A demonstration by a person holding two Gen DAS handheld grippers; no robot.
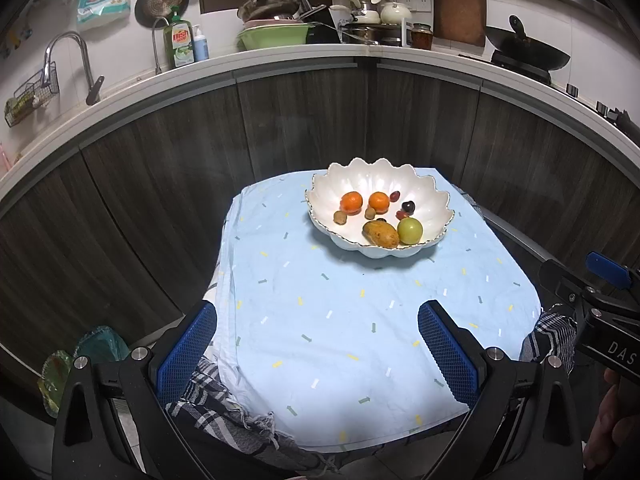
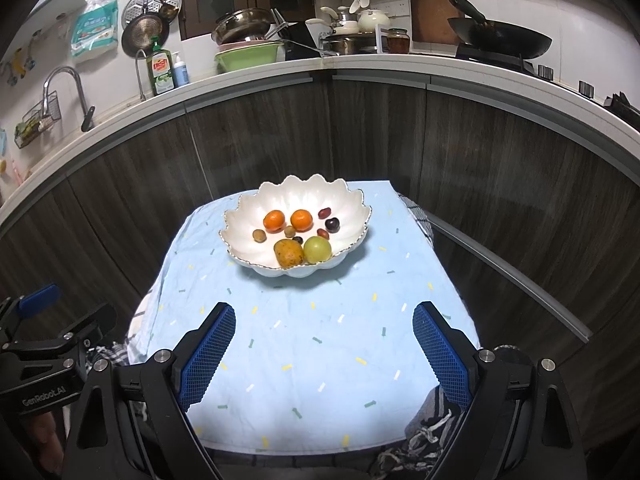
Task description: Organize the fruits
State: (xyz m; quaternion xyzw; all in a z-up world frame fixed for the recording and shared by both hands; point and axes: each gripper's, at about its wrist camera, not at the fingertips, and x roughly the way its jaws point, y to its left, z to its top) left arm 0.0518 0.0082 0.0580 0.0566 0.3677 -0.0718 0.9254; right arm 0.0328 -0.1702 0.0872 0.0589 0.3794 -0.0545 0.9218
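Observation:
A white scalloped bowl (image 1: 424, 196) (image 2: 248, 220) stands at the far end of a small table under a light blue cloth (image 1: 340, 320) (image 2: 320, 340). In it lie two oranges (image 1: 351, 203) (image 2: 274, 221), a mango (image 1: 381, 234) (image 2: 288, 253), a green apple (image 1: 410, 230) (image 2: 317, 249), a dark plum (image 1: 408, 206) (image 2: 332, 224) and several small brown and red fruits. My left gripper (image 1: 318, 350) hangs open over the near part of the cloth, nothing between its blue pads. My right gripper (image 2: 324, 350) is open too, empty, short of the bowl.
Dark wood cabinet fronts (image 1: 160, 184) curve behind the table under a white counter (image 1: 280, 60) with a tap (image 1: 76, 60), dish soap (image 1: 179, 42), stacked pans and a wok (image 1: 524, 50). Striped fabric (image 1: 224, 412) hangs below the cloth's near edge. A person's hand (image 1: 608, 420) shows at the right.

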